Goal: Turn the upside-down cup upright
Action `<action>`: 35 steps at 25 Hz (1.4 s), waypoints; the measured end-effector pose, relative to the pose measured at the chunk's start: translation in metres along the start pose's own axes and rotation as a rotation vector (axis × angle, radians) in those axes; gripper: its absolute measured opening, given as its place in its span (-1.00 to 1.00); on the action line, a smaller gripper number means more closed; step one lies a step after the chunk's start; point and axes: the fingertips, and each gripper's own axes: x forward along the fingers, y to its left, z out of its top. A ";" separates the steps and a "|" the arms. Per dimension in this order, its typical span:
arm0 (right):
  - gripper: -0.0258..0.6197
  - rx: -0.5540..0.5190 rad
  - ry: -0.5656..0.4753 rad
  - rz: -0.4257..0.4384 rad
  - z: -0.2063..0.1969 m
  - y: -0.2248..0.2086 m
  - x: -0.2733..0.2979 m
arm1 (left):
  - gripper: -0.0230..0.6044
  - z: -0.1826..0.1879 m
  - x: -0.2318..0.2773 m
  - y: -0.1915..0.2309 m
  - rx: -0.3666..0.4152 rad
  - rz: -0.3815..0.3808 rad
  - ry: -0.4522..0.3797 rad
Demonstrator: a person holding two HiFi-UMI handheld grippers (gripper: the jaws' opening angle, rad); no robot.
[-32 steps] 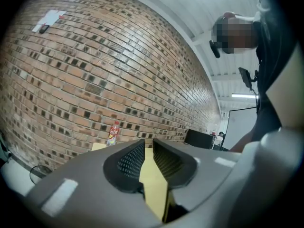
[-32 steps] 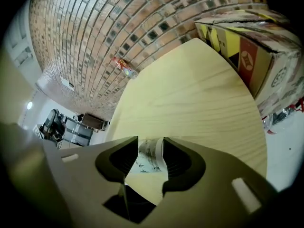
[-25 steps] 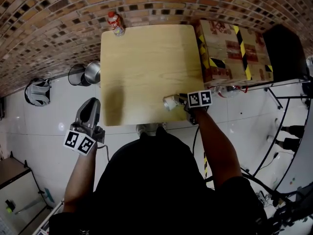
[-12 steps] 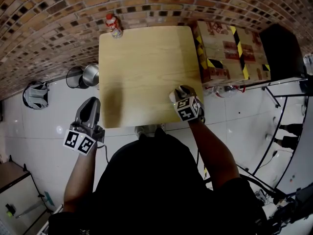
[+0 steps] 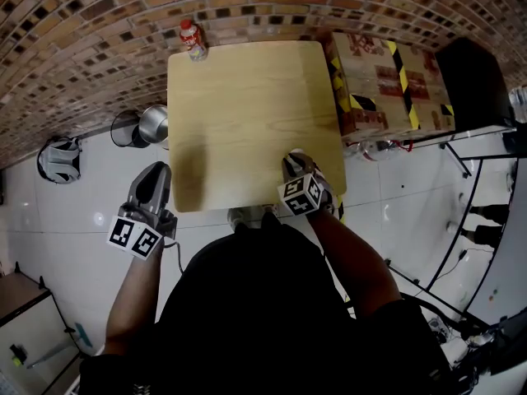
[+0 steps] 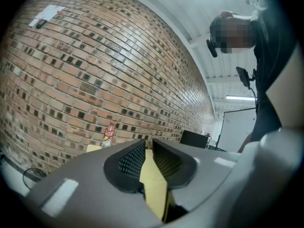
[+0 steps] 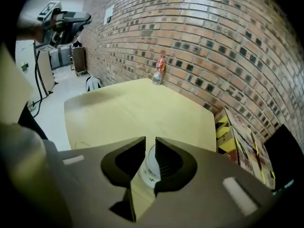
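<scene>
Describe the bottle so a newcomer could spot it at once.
Find the wooden table against the brick wall. At its far left corner stands a small bottle, upright. Its red cap and red label set it apart from the striped cardboard box beside the table's right edge.

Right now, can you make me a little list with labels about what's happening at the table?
table: wooden table next to a brick wall
left gripper: off the table's left side, jaws a little apart, nothing between them
right gripper: over the table's near right corner, jaws just been closing on the white cup
cup's way up: can't tell
bottle: red cap, at the table's far left corner
cardboard box: yellow-black tape, right of the table
</scene>
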 end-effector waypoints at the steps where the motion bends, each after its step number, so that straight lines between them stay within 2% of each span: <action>1: -0.71 0.000 -0.005 0.000 0.001 0.001 -0.001 | -0.78 0.000 0.000 0.000 0.001 -0.004 0.001; 4: -0.69 0.043 -0.023 0.016 0.003 0.000 -0.006 | -0.78 -0.002 -0.001 0.000 -0.002 -0.014 0.002; 7: -0.68 0.165 -0.063 0.034 0.005 -0.008 -0.016 | -0.78 -0.006 0.002 -0.002 -0.008 -0.026 0.007; 10: -0.69 0.425 -0.093 0.007 -0.003 -0.039 -0.027 | -0.78 -0.011 0.007 -0.006 -0.018 -0.043 0.013; 13: -0.70 0.724 -0.067 0.051 -0.024 -0.063 -0.027 | -0.78 -0.016 0.014 -0.011 -0.032 -0.067 0.024; 16: -0.70 0.860 -0.038 0.126 -0.036 -0.068 -0.020 | -0.78 -0.021 0.020 -0.017 -0.054 -0.094 0.037; 26: -0.69 0.832 0.065 0.190 -0.038 -0.061 -0.003 | -0.77 -0.035 0.013 -0.015 -0.059 -0.078 0.079; 35: -0.75 0.782 0.083 0.178 -0.034 -0.060 0.002 | -0.77 -0.032 0.009 -0.013 -0.062 -0.052 0.066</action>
